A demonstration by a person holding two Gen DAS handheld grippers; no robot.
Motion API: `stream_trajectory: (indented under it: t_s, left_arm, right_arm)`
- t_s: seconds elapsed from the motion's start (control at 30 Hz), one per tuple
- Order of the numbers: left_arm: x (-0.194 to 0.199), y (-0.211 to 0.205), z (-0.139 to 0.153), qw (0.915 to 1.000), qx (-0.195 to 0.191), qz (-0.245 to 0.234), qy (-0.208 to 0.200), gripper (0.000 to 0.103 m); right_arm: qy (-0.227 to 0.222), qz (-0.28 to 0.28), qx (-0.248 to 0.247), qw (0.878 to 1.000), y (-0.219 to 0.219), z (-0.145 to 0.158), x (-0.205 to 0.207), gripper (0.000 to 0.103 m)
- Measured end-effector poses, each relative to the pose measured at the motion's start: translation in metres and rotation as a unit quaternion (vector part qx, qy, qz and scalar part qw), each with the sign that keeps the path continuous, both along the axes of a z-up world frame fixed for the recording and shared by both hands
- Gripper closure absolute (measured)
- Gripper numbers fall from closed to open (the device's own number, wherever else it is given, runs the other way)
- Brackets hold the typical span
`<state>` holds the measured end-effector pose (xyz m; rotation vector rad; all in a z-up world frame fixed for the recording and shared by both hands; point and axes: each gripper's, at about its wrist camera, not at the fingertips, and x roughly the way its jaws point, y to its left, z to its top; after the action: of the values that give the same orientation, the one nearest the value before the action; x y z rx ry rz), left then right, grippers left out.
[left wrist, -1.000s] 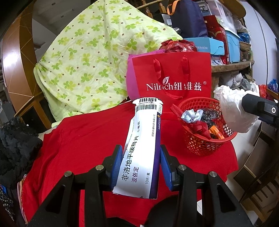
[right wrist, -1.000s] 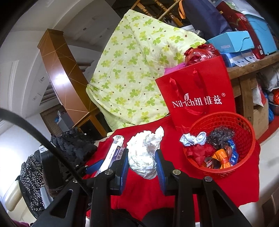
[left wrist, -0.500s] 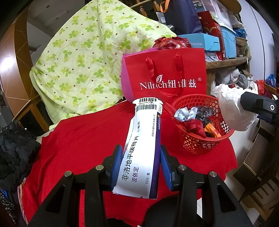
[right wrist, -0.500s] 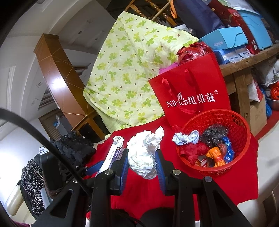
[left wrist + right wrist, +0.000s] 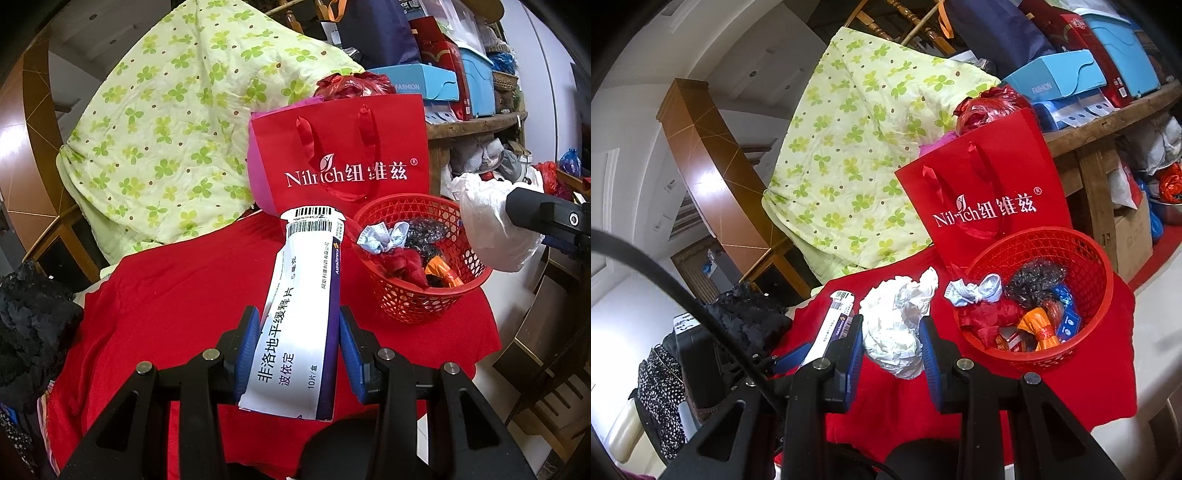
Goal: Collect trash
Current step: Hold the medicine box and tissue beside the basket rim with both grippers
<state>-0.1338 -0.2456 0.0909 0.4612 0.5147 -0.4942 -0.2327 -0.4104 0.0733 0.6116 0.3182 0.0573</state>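
Cataloguing the collection at its present stage:

Receptacle: a red mesh basket [image 5: 419,291] stands on the red cloth [image 5: 177,295], just in front of a red gift bag [image 5: 343,147]. It is already partly filled; a crumpled pale wrapper [image 5: 973,291], a dark shiny crumple [image 5: 1036,277], red scraps, an orange wrapper [image 5: 1036,325] and blue packets are seen inside. That portion of the work is judged done.

Item in transit, first: a long white-and-purple medicine box [image 5: 301,317], flattened, is pinched across its width between the blue pads of the left gripper [image 5: 297,350]. It is held above the cloth, to the left of the basket and not yet over its rim.

Item in transit, second: a wad of crumpled white paper or plastic [image 5: 895,325] is squeezed between the jaws of the right gripper [image 5: 892,347], which are pressed in on it. In the left wrist view the wad [image 5: 495,221] is seen at the basket's right side, near the rim; whether it is already above the opening cannot be told.

Outstanding: both held pieces remain to be released into the basket. No further loose litter is made out on the visible cloth, so the task is judged near its end, subject to parts of the surface hidden behind the grippers.

Surroundings, not part of the task: a green clover-print quilt [image 5: 177,122], a black lace garment [image 5: 33,314].
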Motion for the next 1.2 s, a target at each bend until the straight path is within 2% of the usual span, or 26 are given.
stream_trajectory:
  t_s: [1.2]
  left_arm:
    - [-0.005,-0.028,-0.012,0.9993,0.025,-0.027,0.003,0.058]
  right_arm:
    - [0.006,-0.019,0.027,0.999,-0.025,-0.015,-0.007,0.071]
